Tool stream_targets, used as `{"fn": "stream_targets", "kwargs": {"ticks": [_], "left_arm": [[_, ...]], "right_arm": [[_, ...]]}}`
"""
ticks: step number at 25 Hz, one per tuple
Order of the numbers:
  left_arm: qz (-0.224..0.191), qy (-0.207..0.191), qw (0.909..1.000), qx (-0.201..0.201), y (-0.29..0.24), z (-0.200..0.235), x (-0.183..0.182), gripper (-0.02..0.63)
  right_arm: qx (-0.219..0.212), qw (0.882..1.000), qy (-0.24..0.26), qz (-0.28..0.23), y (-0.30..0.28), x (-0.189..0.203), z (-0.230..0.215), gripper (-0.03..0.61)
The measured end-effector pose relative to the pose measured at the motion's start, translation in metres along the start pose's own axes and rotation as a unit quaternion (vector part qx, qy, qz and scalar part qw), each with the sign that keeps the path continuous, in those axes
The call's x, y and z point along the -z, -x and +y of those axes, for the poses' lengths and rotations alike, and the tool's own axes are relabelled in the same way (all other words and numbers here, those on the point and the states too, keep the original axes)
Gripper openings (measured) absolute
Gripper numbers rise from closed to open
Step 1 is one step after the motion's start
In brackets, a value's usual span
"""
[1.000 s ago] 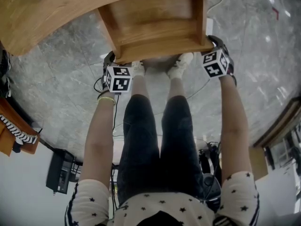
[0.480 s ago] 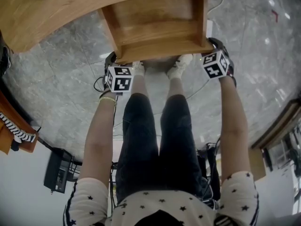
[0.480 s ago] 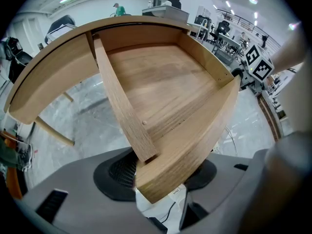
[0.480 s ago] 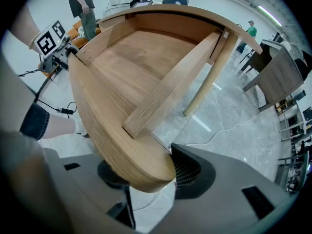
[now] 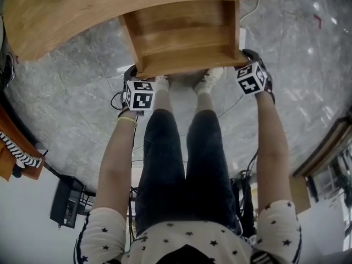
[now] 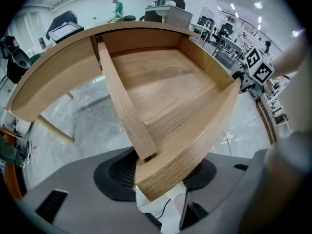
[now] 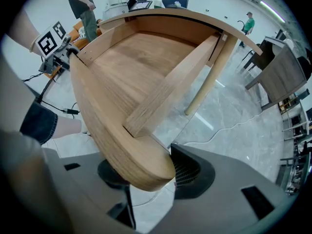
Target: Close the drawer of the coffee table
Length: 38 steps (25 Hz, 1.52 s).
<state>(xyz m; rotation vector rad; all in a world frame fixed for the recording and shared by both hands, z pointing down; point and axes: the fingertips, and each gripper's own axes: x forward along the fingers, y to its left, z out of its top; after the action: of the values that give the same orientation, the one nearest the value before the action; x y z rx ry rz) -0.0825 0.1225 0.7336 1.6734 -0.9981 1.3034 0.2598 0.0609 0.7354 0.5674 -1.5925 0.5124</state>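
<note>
Nearest the person, the left gripper (image 6: 163,177) has its jaws, which have just been narrowing, clamped across the 7 o'clock front corner of the pale wooden drawer (image 5: 184,34). The right gripper (image 7: 146,174), also just narrowing, grips the 5 o'clock corner. Beyond them, the drawer stands pulled out from the curved wooden coffee table (image 5: 82,15) at 12 o'clock, over a grey marble floor (image 5: 82,109).

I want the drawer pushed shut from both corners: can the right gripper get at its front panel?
Very likely yes: the right gripper straddles the front panel at its right end; its jaws have just been closing onto the wood, and nothing blocks it.
</note>
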Motion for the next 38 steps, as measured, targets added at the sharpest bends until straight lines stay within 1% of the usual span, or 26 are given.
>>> {"fn": "stream_targets", "kwargs": {"ticks": [15,24,29,34,38], "left_arm": [[0.005,0.010,0.9999,0.010,0.024,-0.001,-0.006,0.242],[0.007,0.009,0.9999,0.012,0.028,-0.002,-0.008,0.242],[0.000,0.010,0.9999,0.009,0.029,0.002,-0.013,0.242],[-0.003,0.007,1.0000,0.006,0.027,0.009,-0.020,0.242],[-0.007,0.006,0.9999,0.005,0.027,0.014,-0.027,0.242]], "right_arm": [[-0.009,1.000,0.008,0.005,0.024,-0.003,0.000,0.194],[-0.010,1.000,0.012,0.006,0.028,-0.003,-0.001,0.192],[-0.004,1.000,0.013,0.001,0.029,-0.008,-0.005,0.192],[-0.007,1.000,0.015,-0.001,0.027,-0.014,-0.007,0.190],[0.000,1.000,0.014,-0.005,0.027,-0.020,-0.013,0.190]]}}
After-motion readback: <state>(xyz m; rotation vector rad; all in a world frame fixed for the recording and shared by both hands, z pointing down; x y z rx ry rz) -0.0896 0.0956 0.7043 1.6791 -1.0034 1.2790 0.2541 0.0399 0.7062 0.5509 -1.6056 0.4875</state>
